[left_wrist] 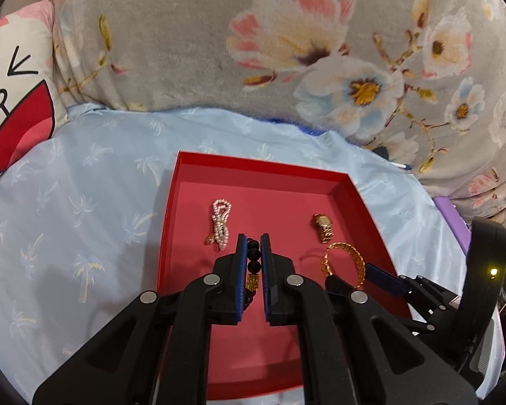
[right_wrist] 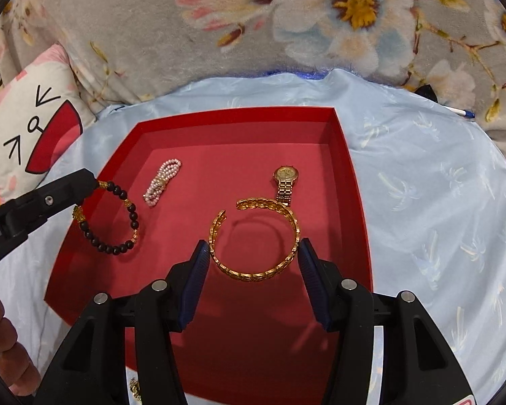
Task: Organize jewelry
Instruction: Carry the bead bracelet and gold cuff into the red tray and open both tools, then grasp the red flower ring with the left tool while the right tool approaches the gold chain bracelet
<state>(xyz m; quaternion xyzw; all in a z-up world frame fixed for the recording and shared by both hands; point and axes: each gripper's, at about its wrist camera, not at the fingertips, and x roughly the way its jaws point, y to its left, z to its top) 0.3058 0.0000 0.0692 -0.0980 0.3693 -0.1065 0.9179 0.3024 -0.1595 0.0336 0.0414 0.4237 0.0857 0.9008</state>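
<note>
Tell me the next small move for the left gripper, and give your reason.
Probably open the left gripper and let go. It is shut on the black bead bracelet, which already hangs inside the red box, clear of the pearl bracelet. The right gripper is open around the gold bangle.

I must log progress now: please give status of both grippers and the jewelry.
Left gripper shut on black bead bracelet. Right gripper open around gold bangle. Nothing blocking.

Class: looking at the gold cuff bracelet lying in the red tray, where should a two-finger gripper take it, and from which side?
Grip the near band of the gold cuff bracelet, coming from above: it lies flat, opening on the far side, so one finger goes inside, one outside.
</note>
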